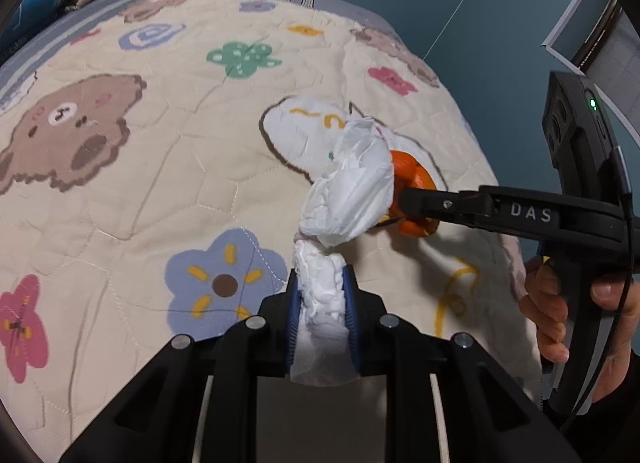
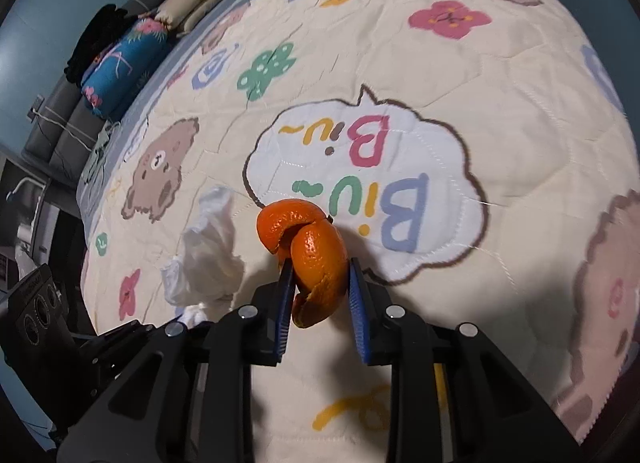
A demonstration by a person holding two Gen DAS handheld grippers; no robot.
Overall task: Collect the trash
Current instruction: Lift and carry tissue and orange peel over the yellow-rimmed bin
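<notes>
My left gripper (image 1: 322,287) is shut on a crumpled white tissue (image 1: 348,187), held above the patterned bed quilt (image 1: 160,191). The tissue also shows in the right wrist view (image 2: 208,251) at the left. My right gripper (image 2: 322,287) is shut on a curled orange peel (image 2: 316,259), its blue pads touching both sides. In the left wrist view the right gripper (image 1: 404,207) reaches in from the right, with the peel (image 1: 412,179) partly hidden behind the tissue.
The cream quilt (image 2: 500,83) with bears, flowers and a "Biu Biu" bubble covers the bed. Folded pillows and blankets (image 2: 132,51) are piled at the headboard end. A teal wall (image 1: 460,3) and a door frame (image 1: 576,23) lie beyond the bed.
</notes>
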